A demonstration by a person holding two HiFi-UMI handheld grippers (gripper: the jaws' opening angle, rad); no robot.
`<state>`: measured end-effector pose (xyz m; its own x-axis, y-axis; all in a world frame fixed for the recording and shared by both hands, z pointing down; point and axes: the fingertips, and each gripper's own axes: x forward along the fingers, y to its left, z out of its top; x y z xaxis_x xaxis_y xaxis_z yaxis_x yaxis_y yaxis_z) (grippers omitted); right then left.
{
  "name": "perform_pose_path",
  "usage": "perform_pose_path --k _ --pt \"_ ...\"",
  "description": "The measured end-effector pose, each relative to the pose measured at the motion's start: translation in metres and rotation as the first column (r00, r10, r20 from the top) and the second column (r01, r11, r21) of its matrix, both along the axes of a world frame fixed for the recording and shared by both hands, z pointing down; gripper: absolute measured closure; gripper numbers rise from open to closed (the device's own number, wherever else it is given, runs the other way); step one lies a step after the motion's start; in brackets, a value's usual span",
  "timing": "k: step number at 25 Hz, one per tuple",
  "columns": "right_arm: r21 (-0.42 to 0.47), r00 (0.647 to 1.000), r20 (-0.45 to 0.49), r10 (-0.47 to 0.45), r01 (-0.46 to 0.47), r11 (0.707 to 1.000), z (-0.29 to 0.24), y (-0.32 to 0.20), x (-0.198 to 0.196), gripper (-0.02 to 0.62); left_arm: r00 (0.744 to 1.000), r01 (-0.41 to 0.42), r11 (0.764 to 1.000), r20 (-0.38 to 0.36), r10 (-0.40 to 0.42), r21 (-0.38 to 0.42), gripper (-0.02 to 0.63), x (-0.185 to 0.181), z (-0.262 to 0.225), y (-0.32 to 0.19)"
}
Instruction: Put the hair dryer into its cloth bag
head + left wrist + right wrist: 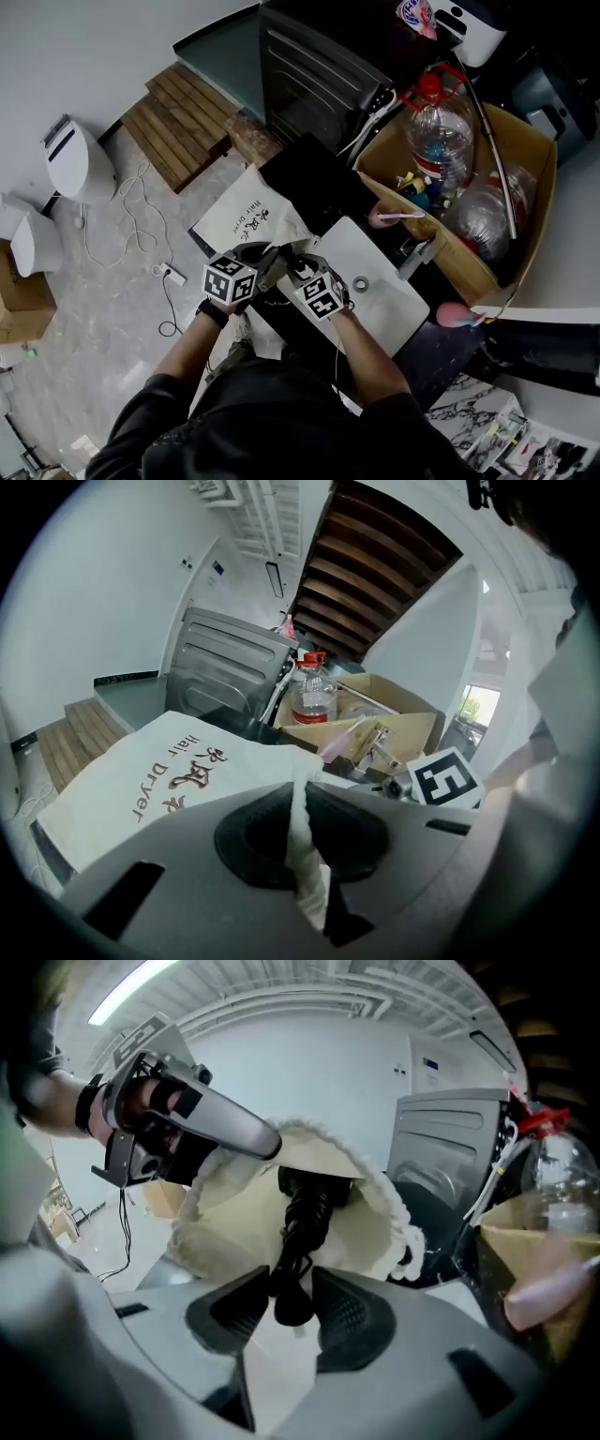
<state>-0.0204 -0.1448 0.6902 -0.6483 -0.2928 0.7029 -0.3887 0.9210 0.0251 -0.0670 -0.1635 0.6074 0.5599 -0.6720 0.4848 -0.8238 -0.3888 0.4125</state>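
Two grippers meet at the mouth of the cloth bag [246,214] in the head view, the left gripper [265,264] just beside the right gripper [296,270]. To the right, a cardboard box [528,142] holds clear plastic bottles [439,127].

From the left gripper view, the jaws are pressed together on a thin fold of the bag's white rim. The rest of the bag lies flat beyond, with "Hair Dryer" printed on it in brown.

From the right gripper view, the jaws are partly closed, with both pads against the black coiled cord [305,1227]. The cord runs up to the black hair dryer [314,1183], which sits inside the bag's mouth. The left gripper holds the frayed cream rim up.
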Motion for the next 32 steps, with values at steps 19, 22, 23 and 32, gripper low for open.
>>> perform_pose_path --k 19,22,23,32 --pt "0.065 1.0 0.02 0.016 -0.018 0.998 -0.006 -0.02 -0.053 0.454 0.999 -0.038 0.999 0.008 0.038 -0.027 0.583 0.001 0.005 0.003" --pt "0.062 0.999 0.041 0.007 -0.01 0.998 -0.012 -0.02 -0.05 0.444 0.999 -0.042 0.999 0.003 0.043 -0.03 0.57 0.002 0.008 0.004" --pt "0.062 0.999 0.042 -0.002 -0.001 0.998 -0.015 -0.019 -0.047 0.44 0.999 -0.049 0.998 0.002 0.05 -0.032 0.557 0.004 0.01 0.005" --pt "0.038 0.992 -0.063 0.108 -0.106 0.994 -0.003 -0.04 0.029 0.44 0.989 -0.145 0.987 0.03 0.148 -0.068 0.411 0.018 0.041 0.029"
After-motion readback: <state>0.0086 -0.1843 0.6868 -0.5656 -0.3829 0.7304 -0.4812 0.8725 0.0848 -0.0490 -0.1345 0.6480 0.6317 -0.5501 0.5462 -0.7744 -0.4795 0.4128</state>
